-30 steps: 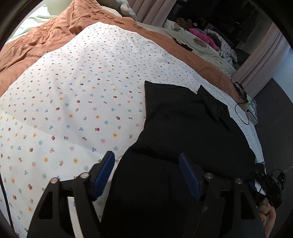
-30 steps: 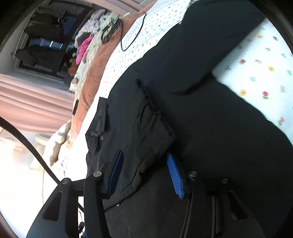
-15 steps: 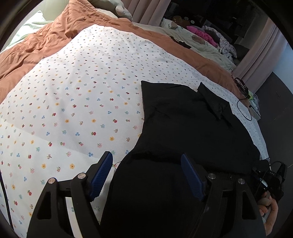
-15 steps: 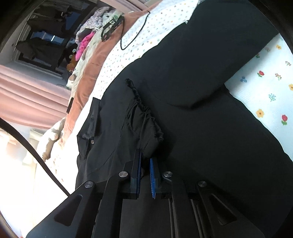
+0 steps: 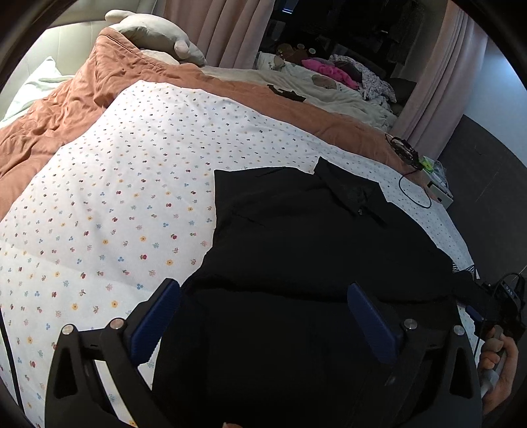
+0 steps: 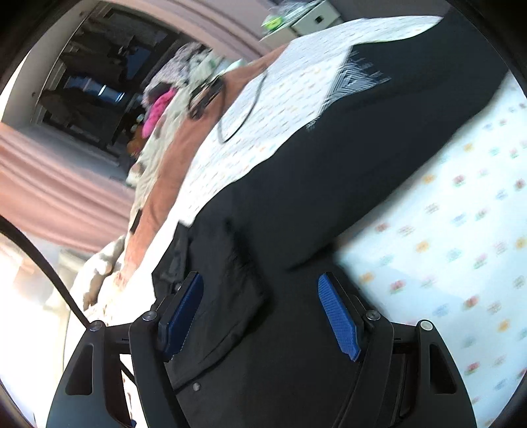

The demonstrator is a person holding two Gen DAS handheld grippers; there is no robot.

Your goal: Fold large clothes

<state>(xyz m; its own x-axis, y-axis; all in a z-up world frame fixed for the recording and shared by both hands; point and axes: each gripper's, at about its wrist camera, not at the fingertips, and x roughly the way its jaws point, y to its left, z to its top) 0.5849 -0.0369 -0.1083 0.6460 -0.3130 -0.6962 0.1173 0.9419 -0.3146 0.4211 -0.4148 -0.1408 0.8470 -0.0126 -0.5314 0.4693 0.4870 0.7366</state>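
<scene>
Now both tongs, left (image 5: 263,316) and right (image 6: 260,311), just spread, above black shirt (image 5: 313,230); no legible writing.

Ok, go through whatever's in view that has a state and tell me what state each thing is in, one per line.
Black shirt: lying partly folded on the flowered sheet, collar at the far end.
Left tool: open, jaws just widened, nothing gripped.
Right tool: open, jaws just spread, pads off the shirt.
Orange blanket: rumpled, pushed back.
Black cable: looped loose on the sheet.

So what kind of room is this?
Most likely a bedroom: a big bed with a flowery sheet, a pillow at its head, curtains behind, and a black shirt spread out for folding.
</scene>
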